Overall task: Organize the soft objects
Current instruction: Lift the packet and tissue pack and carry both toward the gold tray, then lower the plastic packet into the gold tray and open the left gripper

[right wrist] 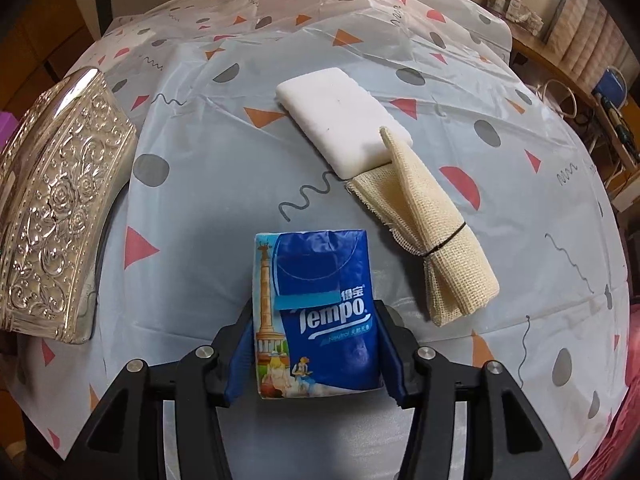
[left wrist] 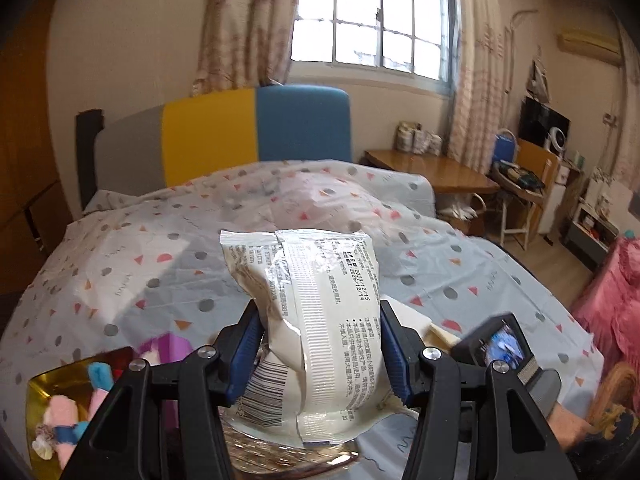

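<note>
My left gripper (left wrist: 318,344) is shut on a white plastic packet (left wrist: 316,320) with printed text and a barcode, held upright above the bed. My right gripper (right wrist: 316,344) is shut on a blue Tempo tissue pack (right wrist: 316,312), held just over the bed cover. A white sponge block (right wrist: 344,116) and a rolled beige mesh cloth (right wrist: 432,232) tied with a black band lie on the cover ahead of the right gripper. The right gripper's camera body (left wrist: 500,344) shows in the left wrist view.
An embossed silver box (right wrist: 52,208) stands at the left. A gold tray (left wrist: 44,392) holds several small soft toys (left wrist: 68,416), with a purple object (left wrist: 168,348) beside it. Headboard, window, desk and shelves lie beyond the bed. Pink fabric (left wrist: 612,300) is at right.
</note>
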The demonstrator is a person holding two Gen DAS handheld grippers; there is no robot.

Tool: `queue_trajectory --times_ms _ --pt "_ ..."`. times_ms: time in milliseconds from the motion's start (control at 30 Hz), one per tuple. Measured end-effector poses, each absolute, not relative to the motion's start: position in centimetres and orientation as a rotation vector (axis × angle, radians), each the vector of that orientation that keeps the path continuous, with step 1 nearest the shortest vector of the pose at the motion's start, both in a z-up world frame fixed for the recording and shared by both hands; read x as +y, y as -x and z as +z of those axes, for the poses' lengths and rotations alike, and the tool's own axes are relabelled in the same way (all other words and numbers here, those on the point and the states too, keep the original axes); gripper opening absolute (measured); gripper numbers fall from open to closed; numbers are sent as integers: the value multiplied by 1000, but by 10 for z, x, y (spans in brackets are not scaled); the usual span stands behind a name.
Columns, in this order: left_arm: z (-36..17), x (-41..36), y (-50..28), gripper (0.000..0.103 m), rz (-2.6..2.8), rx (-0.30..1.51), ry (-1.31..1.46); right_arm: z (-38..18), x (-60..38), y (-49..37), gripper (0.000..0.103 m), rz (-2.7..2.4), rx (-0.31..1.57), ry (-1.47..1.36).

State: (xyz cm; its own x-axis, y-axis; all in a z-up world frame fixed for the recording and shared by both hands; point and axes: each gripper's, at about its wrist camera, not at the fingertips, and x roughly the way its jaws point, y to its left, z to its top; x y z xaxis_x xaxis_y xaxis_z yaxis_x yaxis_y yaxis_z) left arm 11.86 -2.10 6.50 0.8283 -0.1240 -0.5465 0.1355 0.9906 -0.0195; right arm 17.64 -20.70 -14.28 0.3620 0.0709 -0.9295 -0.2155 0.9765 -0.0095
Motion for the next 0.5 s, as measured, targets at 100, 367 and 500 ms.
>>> queue_trajectory --times_ms 100,367,500 --pt "74 16 -120 56 -69 556 21 -141 -203 -174 54 188 1181 153" --pt "67 130 -97 56 142 534 98 -140 -201 -171 54 193 1173 156" --pt "47 170 -77 56 216 561 97 -141 -201 -171 54 194 1166 168"
